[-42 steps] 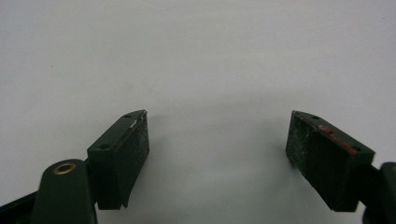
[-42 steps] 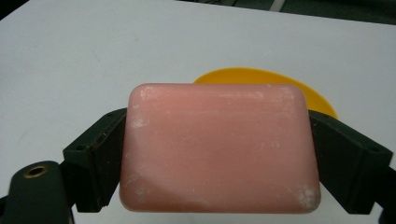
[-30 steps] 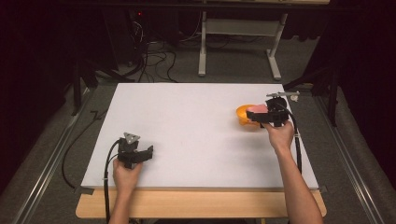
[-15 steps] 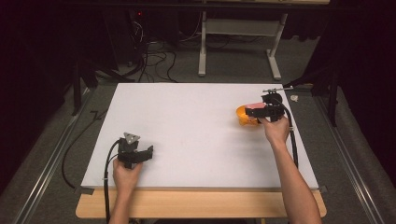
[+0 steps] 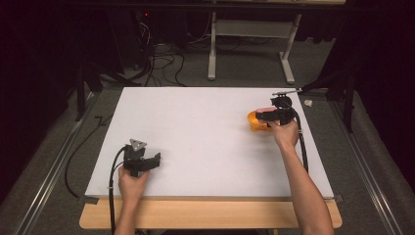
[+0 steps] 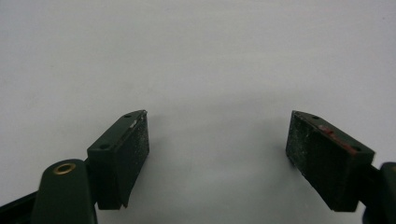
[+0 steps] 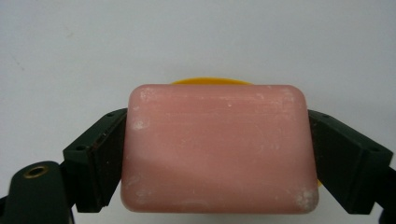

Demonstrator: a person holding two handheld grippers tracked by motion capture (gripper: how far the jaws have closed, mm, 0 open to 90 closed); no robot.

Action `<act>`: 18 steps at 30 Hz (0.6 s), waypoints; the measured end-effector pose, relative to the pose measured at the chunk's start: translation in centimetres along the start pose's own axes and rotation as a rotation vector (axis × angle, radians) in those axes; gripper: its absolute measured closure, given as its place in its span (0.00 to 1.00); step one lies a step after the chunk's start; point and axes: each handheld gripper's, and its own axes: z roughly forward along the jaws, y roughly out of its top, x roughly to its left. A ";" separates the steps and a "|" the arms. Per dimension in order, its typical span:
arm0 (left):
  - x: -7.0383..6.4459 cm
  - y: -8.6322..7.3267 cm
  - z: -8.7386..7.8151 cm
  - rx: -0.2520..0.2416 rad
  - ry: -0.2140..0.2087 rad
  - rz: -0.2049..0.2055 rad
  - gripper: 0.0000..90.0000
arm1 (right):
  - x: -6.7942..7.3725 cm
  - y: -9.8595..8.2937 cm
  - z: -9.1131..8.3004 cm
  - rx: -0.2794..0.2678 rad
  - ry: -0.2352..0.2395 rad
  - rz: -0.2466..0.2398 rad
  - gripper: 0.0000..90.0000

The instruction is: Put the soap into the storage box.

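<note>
Gripping the pink soap bar (image 7: 215, 149) between closed jaws (yellow dish (image 7: 212, 81) beyond), it might slip; left jaws gape empty.

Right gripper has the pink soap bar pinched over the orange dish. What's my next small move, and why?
Probably ease the right gripper straight down before opening. Its fingers clamp both ends of the pink soap bar, and the orange dish peeks out just beyond the bar, so the bar seems lined up over it. Whether bar and dish already touch cannot be told. The left gripper is open and idle over the white table.
</note>
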 end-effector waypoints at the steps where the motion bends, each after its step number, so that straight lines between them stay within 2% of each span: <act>1: 0.0 0.0 0.0 -0.001 0.000 -0.001 0.24 | 0.0 0.0 0.1 0.003 -0.002 0.004 0.15; 18: 0.0 0.0 0.0 -0.002 0.003 0.002 0.24 | -0.4 0.1 1.5 0.018 -0.032 0.036 0.15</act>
